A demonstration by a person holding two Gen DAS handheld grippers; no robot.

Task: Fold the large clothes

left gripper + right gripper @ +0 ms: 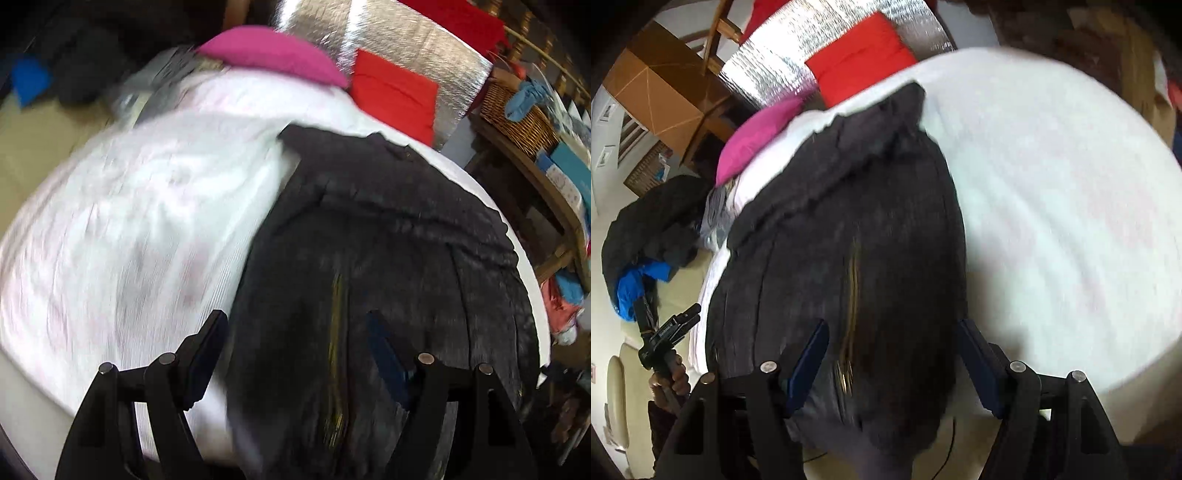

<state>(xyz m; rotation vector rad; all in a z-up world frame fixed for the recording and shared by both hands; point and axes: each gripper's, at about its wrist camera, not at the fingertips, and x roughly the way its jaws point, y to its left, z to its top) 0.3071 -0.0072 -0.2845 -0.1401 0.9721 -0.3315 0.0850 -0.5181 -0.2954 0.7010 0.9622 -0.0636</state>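
Observation:
A large dark grey jacket (388, 258) with a brass zipper lies on a white round table (129, 221). It also shows in the right wrist view (857, 221), with its near end hanging over the table's edge. My left gripper (299, 343) is open above the jacket's near part, holding nothing. My right gripper (892, 354) is open above the jacket's near end, holding nothing. The left gripper also shows at the far left of the right wrist view (685, 317), held in a hand beside the table.
A pink cushion (273, 55) and a red cushion (395, 96) lie past the table, on a silver mat (406, 40). A dark and blue clothes pile (646, 236) lies on the floor. A wicker basket (517, 110) and wooden shelf stand at the right. A cardboard box (661, 85) stands behind.

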